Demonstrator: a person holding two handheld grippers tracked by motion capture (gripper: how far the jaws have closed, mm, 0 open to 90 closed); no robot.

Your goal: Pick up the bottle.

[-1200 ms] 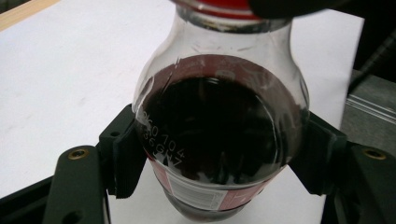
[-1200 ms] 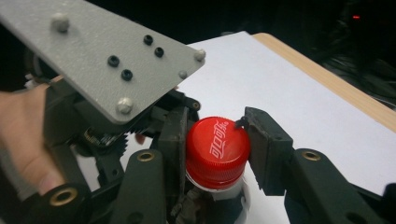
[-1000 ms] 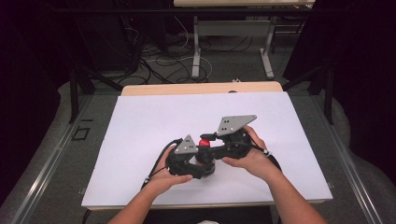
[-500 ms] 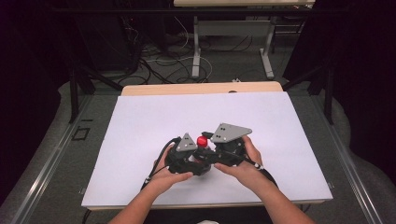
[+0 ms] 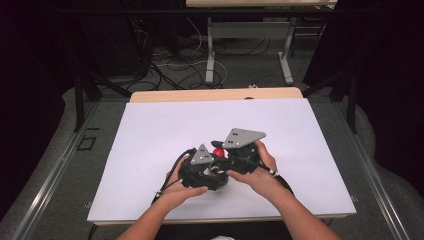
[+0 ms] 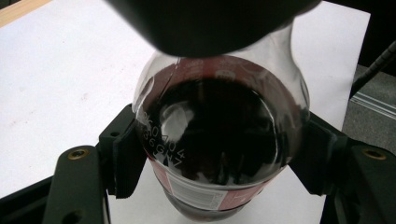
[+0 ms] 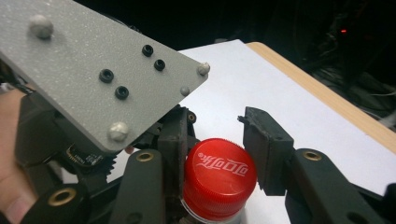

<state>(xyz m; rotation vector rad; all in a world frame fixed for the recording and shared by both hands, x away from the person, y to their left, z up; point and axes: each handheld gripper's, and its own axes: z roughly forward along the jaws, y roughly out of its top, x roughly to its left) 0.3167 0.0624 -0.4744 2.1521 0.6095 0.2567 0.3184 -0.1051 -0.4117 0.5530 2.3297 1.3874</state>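
A clear cola bottle (image 6: 219, 135) with dark drink and a red label stands in my left gripper (image 6: 219, 163), whose two pads press on its sides. In the high view this left gripper (image 5: 215, 169) sits low at the middle of the white table sheet (image 5: 150, 135). The bottle's red cap (image 7: 218, 177) lies between the jaws of my right gripper (image 7: 217, 149), both pads against its rim. From above, the right gripper (image 5: 220, 149) reaches in from the right onto the cap (image 5: 218, 152).
The left gripper's grey three-cornered plate (image 7: 93, 65) looms close at the left of the right gripper view, with a hand (image 7: 14, 140) beside it. A wooden table edge (image 5: 215, 95) runs along the back. Cables lie on the floor (image 5: 175, 65) beyond.
The right gripper has moved left and nearer, from beside the cap to closing around it. The left gripper and bottle have stayed nearly still.
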